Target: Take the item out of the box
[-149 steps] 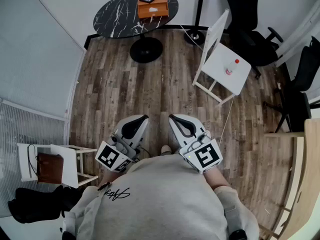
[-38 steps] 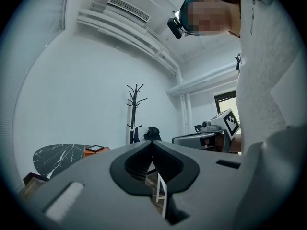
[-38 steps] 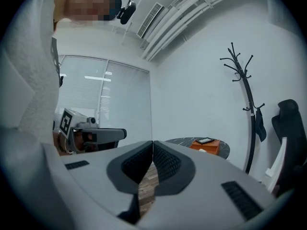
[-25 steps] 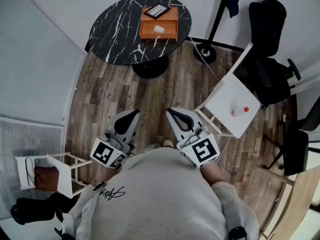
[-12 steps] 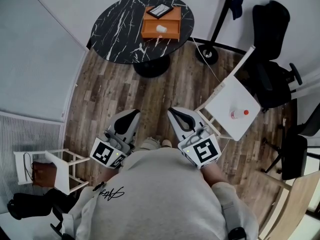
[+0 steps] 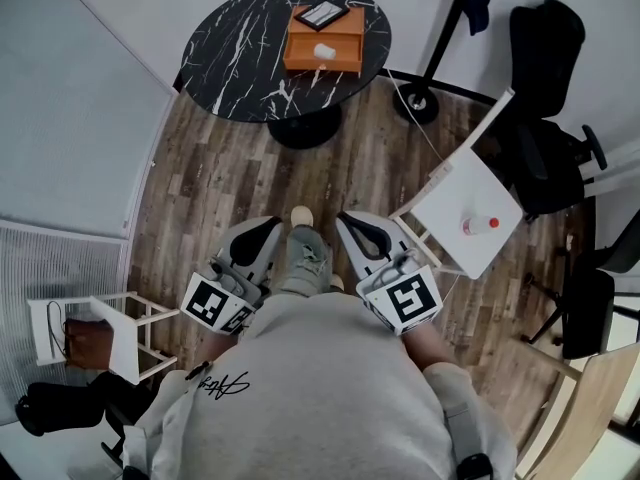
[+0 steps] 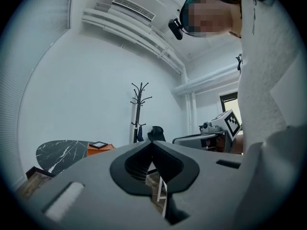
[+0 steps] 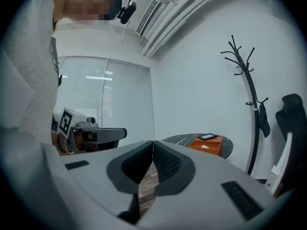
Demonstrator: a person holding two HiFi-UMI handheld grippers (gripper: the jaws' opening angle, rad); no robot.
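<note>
My own torso hides both hands in the head view. The orange rectangular box (image 6: 322, 40) sits toward the right edge of the round black marble tabletop (image 6: 240, 63), well apart from me. The white item (image 6: 325, 51) inside it is too small to identify. Only the gripper views show the black coat stand's (image 7: 138, 110) branches. My 2 grippers, left gripper (image 7: 152, 142) and right gripper (image 8: 153, 142), are clenched and hold nothing.

An office, by the look of it: black swivel chairs (image 6: 545, 43) far right, a coat stand (image 8: 249, 95), window blinds (image 8: 127, 99), a wall-mounted air conditioner (image 7: 134, 8) and a round marble-topped table (image 6: 235, 63).
</note>
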